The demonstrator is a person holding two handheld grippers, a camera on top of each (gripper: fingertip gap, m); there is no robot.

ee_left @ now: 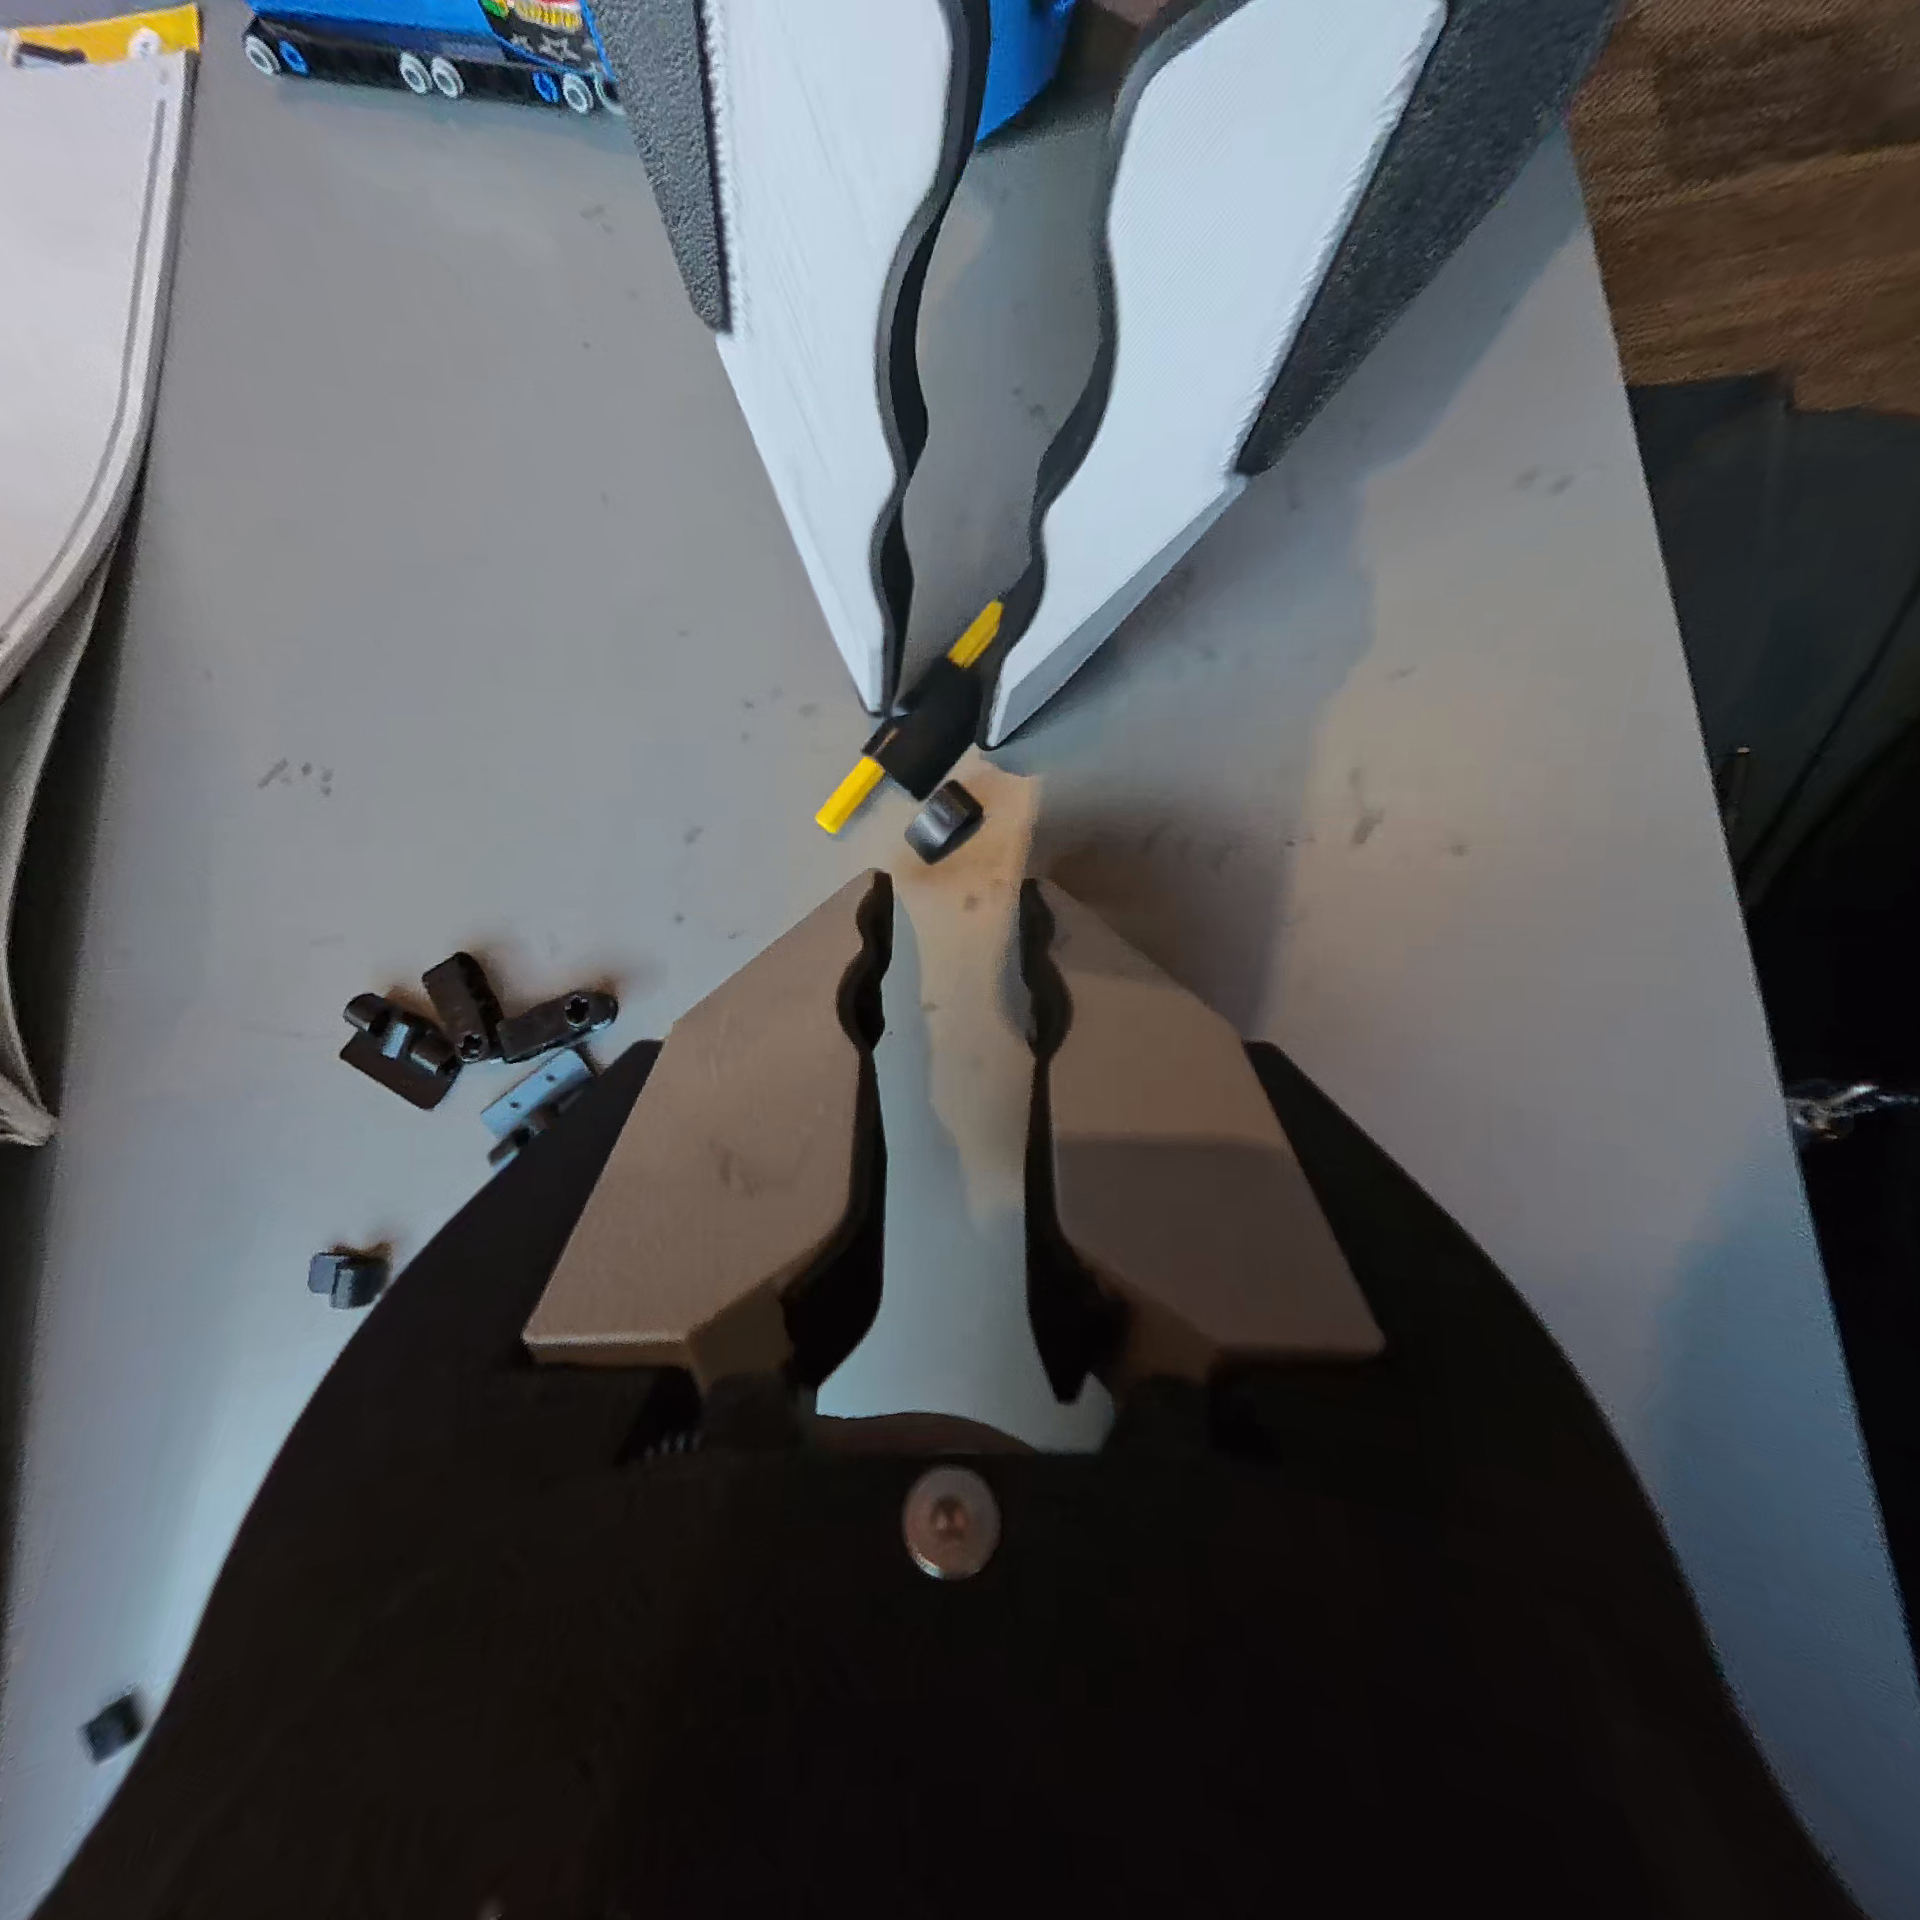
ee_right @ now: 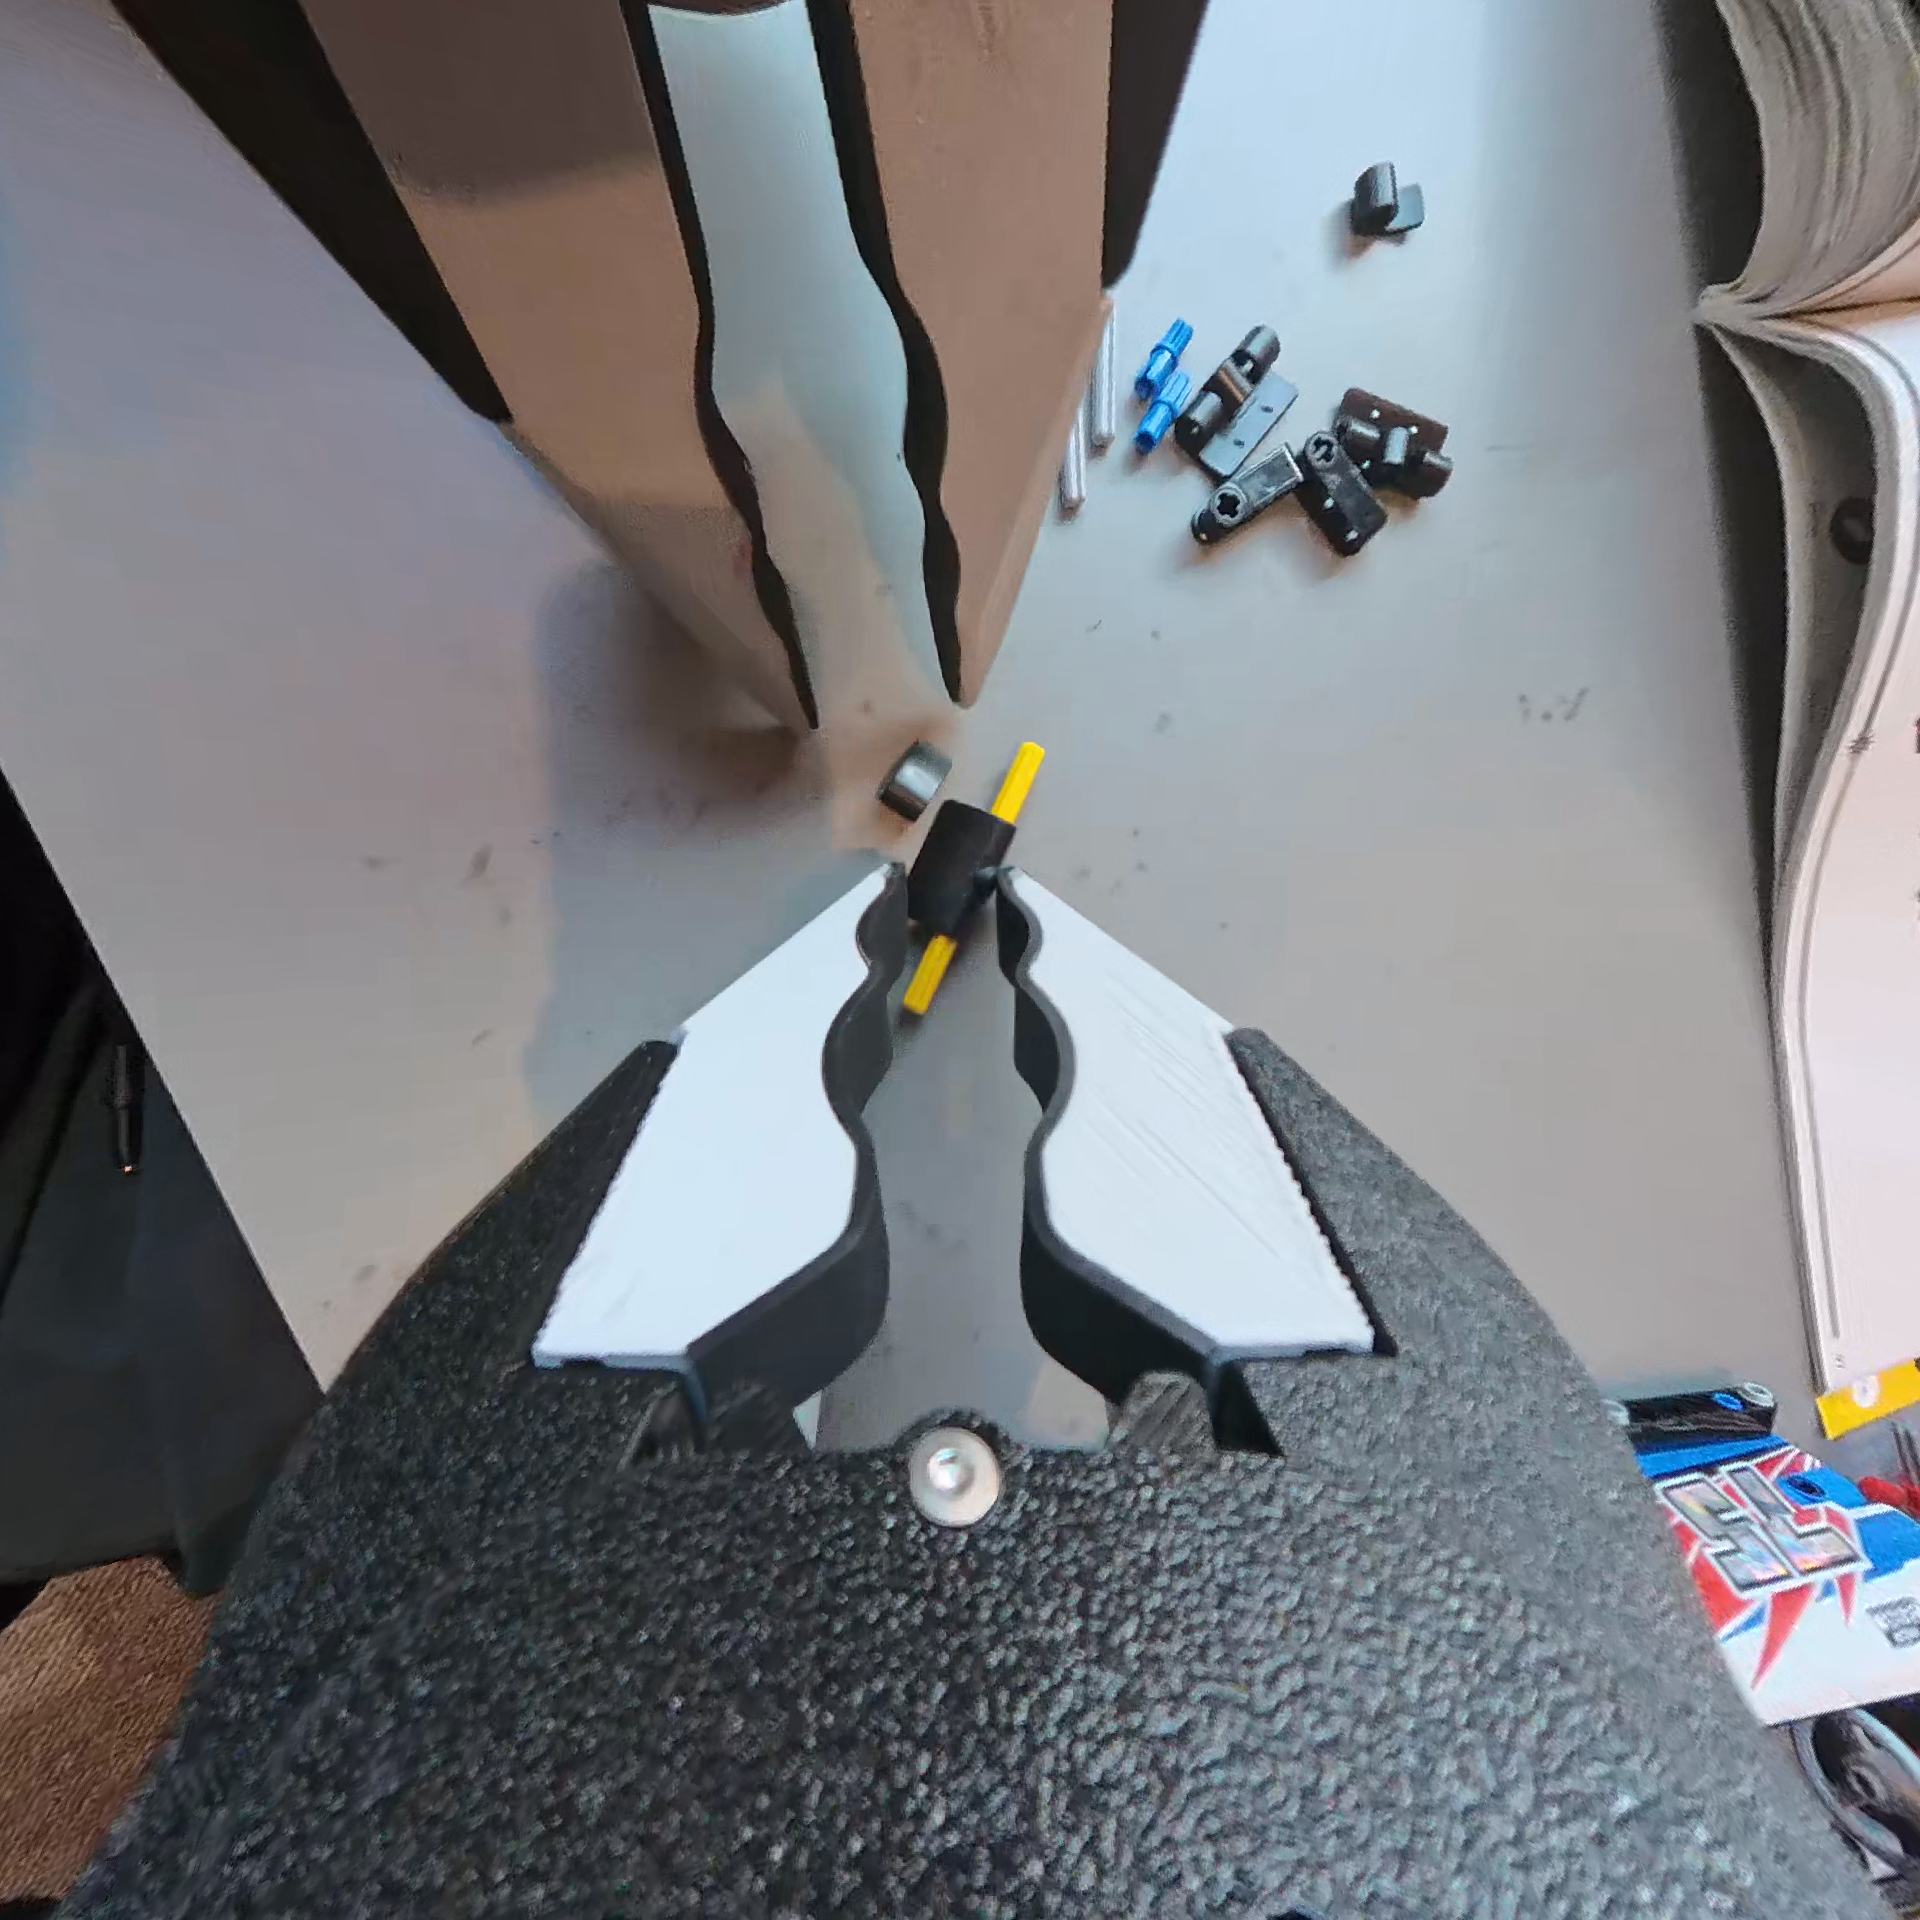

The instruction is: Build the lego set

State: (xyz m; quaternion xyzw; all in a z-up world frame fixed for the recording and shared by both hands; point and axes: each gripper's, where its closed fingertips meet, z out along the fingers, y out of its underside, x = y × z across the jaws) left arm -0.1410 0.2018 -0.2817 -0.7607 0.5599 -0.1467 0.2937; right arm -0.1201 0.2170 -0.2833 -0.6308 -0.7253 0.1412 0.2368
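My right gripper point(ee_right: 945, 878), with white fingers, is shut on a black connector point(ee_right: 948, 860) that has a yellow axle point(ee_right: 1018, 779) through it. It holds the part tilted just above the grey table point(ee_right: 1351, 831). In the left wrist view the right gripper point(ee_left: 937, 722) comes in from the top with the connector point(ee_left: 935, 717) and the axle point(ee_left: 847, 805). A small dark grey bush point(ee_left: 943, 821) lies on the table between the two grippers, and it also shows in the right wrist view point(ee_right: 914, 784). My left gripper point(ee_left: 956, 888), with brown fingers, is open and empty, its tips just short of the bush.
A heap of black parts point(ee_left: 468, 1023) point(ee_right: 1309, 457) lies to the left gripper's left, with blue pins point(ee_right: 1164, 384) and pale grey axles point(ee_right: 1091, 416) beside it. Single black pieces point(ee_left: 348, 1276) point(ee_left: 112, 1725) lie apart. An open booklet point(ee_right: 1849, 831) and a blue model point(ee_left: 436, 52) stand at the edges. The grippers are tip to tip, or close to it. Left tips and right tips are each some 20 cm from the blue model point(ee_left: 436, 52).
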